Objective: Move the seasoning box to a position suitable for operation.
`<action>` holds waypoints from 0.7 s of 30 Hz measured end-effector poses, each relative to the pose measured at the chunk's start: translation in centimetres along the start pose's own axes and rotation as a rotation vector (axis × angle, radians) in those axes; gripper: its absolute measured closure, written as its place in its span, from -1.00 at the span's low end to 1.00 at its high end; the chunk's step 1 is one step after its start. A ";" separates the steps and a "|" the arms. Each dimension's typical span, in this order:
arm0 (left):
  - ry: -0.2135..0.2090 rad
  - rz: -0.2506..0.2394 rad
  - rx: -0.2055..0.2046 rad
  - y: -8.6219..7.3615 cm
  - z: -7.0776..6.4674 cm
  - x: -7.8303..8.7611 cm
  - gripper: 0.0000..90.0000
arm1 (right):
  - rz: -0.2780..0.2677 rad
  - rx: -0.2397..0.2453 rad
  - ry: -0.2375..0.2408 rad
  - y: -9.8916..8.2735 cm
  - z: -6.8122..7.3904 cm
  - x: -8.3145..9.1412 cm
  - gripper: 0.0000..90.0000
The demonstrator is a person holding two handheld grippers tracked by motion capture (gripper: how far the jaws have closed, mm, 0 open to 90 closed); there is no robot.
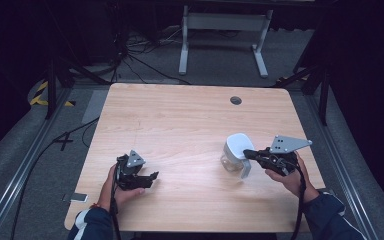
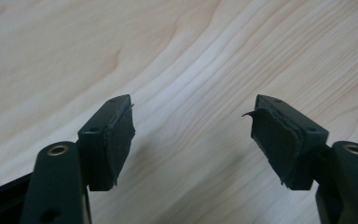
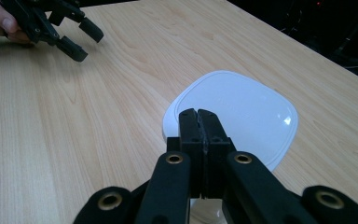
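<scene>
a pale wooden table (image 1: 180, 115) stands on grey carpet (image 1: 10, 150); beyond, a white desk frame (image 1: 225, 30), cables and darkness.

A clear container with a white rounded-square lid (image 3: 233, 112) (glossy, lying flat on top) stands right of the table's centre.

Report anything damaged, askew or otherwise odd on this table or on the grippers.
The black rubber pads on the open left gripper look worn: their edges are frayed and one corner curls away from its jaw. On the wooden table, the white rounded-square plastic lid sits tilted, its edge pinched in the shut right gripper.
</scene>
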State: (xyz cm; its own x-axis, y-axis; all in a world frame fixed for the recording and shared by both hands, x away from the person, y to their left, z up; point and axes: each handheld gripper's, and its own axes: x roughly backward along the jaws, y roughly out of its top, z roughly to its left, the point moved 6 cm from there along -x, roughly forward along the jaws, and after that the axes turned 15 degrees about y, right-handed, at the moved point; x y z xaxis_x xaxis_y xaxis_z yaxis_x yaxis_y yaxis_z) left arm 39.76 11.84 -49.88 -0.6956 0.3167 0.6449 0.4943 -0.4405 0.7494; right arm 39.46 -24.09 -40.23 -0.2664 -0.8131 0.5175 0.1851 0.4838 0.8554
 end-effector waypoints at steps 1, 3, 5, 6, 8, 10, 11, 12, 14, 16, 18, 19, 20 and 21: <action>-0.010 -0.027 -0.011 1.0 -0.7 0.0 -0.28 | 0.002 0.001 -0.002 0.0 0.0 0.1 1.00; -0.031 -0.073 -0.038 3.0 -2.1 0.0 -0.24 | 0.004 0.000 0.000 -0.2 0.1 0.2 1.00; -0.045 -0.103 -0.065 4.6 -3.2 -0.1 -0.19 | 0.005 0.003 0.000 -0.3 0.0 0.4 1.00; -0.063 -0.126 -0.070 5.7 -4.1 -0.1 -0.17 | 0.005 0.005 -0.001 -0.3 0.0 0.4 1.00; -0.077 -0.146 -0.060 6.4 -4.6 -0.2 -0.17 | 0.005 0.007 -0.003 -0.3 0.0 0.4 1.00; -0.091 -0.170 -0.069 7.8 -5.7 -0.4 -0.08 | 0.004 0.007 -0.005 -0.3 0.0 0.4 1.00; -0.093 -0.177 -0.077 8.4 -6.0 -0.6 -0.09 | 0.005 0.010 -0.005 -0.3 0.1 0.4 1.00; -0.085 -0.187 -0.083 8.9 -6.4 -0.8 -0.08 | 0.005 0.012 -0.003 -0.3 0.1 0.4 1.00; -0.084 -0.194 -0.089 9.9 -6.9 -1.4 -0.06 | 0.004 0.013 0.001 -0.4 0.1 0.5 1.00; -0.084 -0.204 -0.071 10.8 -7.3 -1.9 -0.07 | 0.005 0.015 0.008 -0.4 0.1 0.5 1.00; -0.094 -0.208 -0.055 11.6 -7.7 -2.4 -0.11 | 0.007 0.018 0.014 -0.4 0.1 0.5 1.00; -0.096 -0.219 -0.052 12.1 -7.9 -2.6 -0.10 | 0.006 0.017 0.015 -0.4 0.2 0.5 1.00; -0.100 -0.230 -0.050 12.6 -8.3 -2.9 -0.09 | 0.005 0.019 0.016 -0.4 0.2 0.5 1.00; -0.099 -0.233 -0.056 12.8 -8.5 -3.0 -0.08 | 0.008 0.020 0.018 -0.5 0.2 0.5 1.00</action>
State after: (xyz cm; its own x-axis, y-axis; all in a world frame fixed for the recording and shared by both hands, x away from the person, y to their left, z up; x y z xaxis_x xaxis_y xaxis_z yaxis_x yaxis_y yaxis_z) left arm 43.79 -1.87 -43.47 -0.7319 0.4944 0.4690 0.2945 -0.3912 0.8719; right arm 39.01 -24.67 -40.37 -0.2481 -0.8145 0.5244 0.1683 0.4968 0.8514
